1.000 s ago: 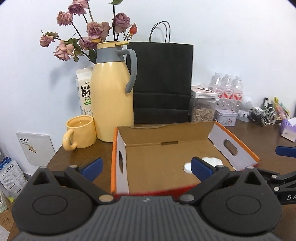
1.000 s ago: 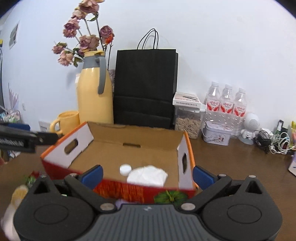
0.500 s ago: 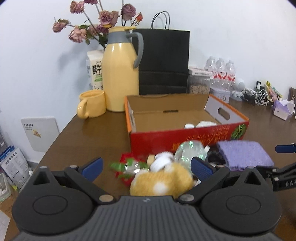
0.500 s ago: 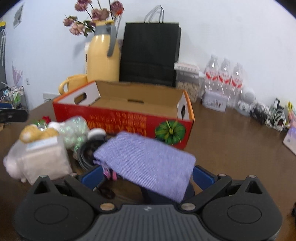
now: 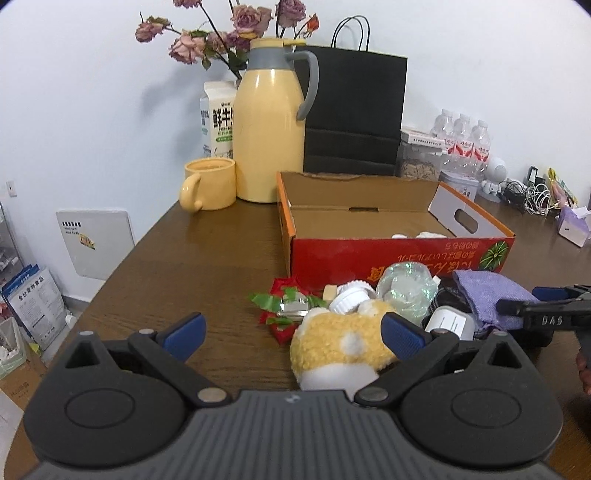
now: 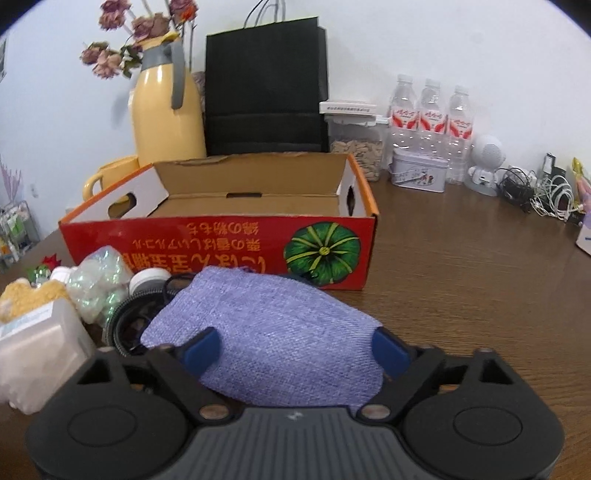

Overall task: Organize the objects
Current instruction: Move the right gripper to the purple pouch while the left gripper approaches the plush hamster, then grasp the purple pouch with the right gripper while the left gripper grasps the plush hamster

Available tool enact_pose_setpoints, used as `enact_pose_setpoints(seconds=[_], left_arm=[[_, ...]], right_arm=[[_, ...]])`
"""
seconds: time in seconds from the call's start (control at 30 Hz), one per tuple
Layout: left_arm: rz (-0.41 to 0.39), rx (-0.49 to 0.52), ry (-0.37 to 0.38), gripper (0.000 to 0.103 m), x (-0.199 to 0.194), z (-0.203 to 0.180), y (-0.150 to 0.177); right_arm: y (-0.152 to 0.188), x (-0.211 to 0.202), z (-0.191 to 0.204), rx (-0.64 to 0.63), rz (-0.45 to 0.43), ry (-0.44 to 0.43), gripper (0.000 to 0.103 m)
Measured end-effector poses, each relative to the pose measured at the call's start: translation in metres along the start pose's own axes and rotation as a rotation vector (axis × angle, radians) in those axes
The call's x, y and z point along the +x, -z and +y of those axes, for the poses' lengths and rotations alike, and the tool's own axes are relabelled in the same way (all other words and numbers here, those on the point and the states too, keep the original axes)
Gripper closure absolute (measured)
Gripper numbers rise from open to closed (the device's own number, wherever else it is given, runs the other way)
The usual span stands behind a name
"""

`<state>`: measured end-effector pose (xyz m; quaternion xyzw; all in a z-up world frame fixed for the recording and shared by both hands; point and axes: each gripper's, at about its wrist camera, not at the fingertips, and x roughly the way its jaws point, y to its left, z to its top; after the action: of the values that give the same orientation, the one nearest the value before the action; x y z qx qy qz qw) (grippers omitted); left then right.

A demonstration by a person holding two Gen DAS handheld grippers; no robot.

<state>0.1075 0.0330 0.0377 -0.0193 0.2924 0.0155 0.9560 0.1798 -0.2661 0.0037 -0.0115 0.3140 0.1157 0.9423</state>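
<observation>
Right claw (image 6: pixel 293 349) low over the worktop (image 6: pixel 480 266), jaws closing around the purple cloth (image 6: pixel 273 328) — the cloth lies between the blue pads, left pad (image 6: pixel 201 349) over its near edge, right pad (image 6: pixel 388 352) at its right corner; a firm pinch cannot be confirmed. Cloth is draped over a dark round item (image 6: pixel 129 325), just in front of the red box (image 6: pixel 221 243).

Left claw (image 5: pixel 291 332) released, jaws wide. The yellow plush (image 5: pixel 336 347) sits between them toward the right pad (image 5: pixel 400 332); left pad (image 5: pixel 184 330) well clear of it, over bare worktop.

Clutter heaped just in front of the box's red wall: red-and-green wrapper (image 5: pixel 282 302) at left, white cap (image 5: pixel 349 297), crinkled clear bag (image 5: pixel 406 288), white tub (image 5: pixel 448 323), then the cloth at right. From the right view a pale soft pack (image 6: pixel 37 354) lies beside the plush.

Box is open-topped, cardboard inside, with a couple of white bits (image 5: pixel 421 234) on its floor near the right end.

Behind the box — yellow flask (image 5: pixel 269 125), yellow mug (image 5: pixel 208 182), milk carton (image 5: pixel 218 118), dried roses (image 5: pixel 229 33), black paper bag (image 5: pixel 354 110). Further right, water bottles (image 6: pixel 430 110), a tin (image 6: pixel 419 173), tangled cables (image 6: pixel 546 195).
</observation>
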Motion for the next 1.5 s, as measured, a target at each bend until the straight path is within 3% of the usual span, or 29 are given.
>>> enact_pose_setpoints(seconds=[0.27, 0.33, 0.4, 0.57, 0.83, 0.9, 1.0, 1.03, 1.5], left_arm=[[0.043, -0.011, 0.012, 0.000, 0.010, -0.008, 0.006], [0.055, -0.015, 0.015, 0.000, 0.013, -0.009, 0.007], [0.065, -0.017, 0.018, 0.000, 0.015, -0.011, 0.008], [0.081, -0.038, 0.010, 0.000, 0.018, -0.011, 0.012], [0.143, -0.103, 0.012, 0.000, 0.032, -0.002, 0.024], [0.153, -0.101, 0.023, 0.004, 0.035, -0.003, 0.027], [0.182, -0.122, 0.074, 0.037, 0.041, -0.002, 0.031], [0.184, -0.135, 0.107, 0.052, 0.042, -0.001, 0.032], [0.029, -0.120, 0.097, 0.055, -0.005, 0.009, 0.004]], right_arm=[[0.004, -0.004, 0.000, -0.017, -0.028, 0.009, 0.037], [0.006, -0.008, 0.005, -0.036, -0.048, 0.010, 0.047], [0.007, -0.013, 0.007, -0.046, -0.070, -0.008, 0.072], [0.011, -0.021, 0.008, -0.044, -0.094, -0.023, 0.091], [0.015, -0.033, 0.002, -0.007, -0.151, -0.041, 0.096], [0.015, -0.034, 0.000, 0.009, -0.158, -0.046, 0.096], [0.015, -0.035, -0.001, 0.014, -0.165, -0.042, 0.096], [0.015, -0.036, 0.000, 0.012, -0.169, -0.041, 0.096], [0.012, -0.060, 0.005, 0.007, -0.253, -0.059, 0.097]])
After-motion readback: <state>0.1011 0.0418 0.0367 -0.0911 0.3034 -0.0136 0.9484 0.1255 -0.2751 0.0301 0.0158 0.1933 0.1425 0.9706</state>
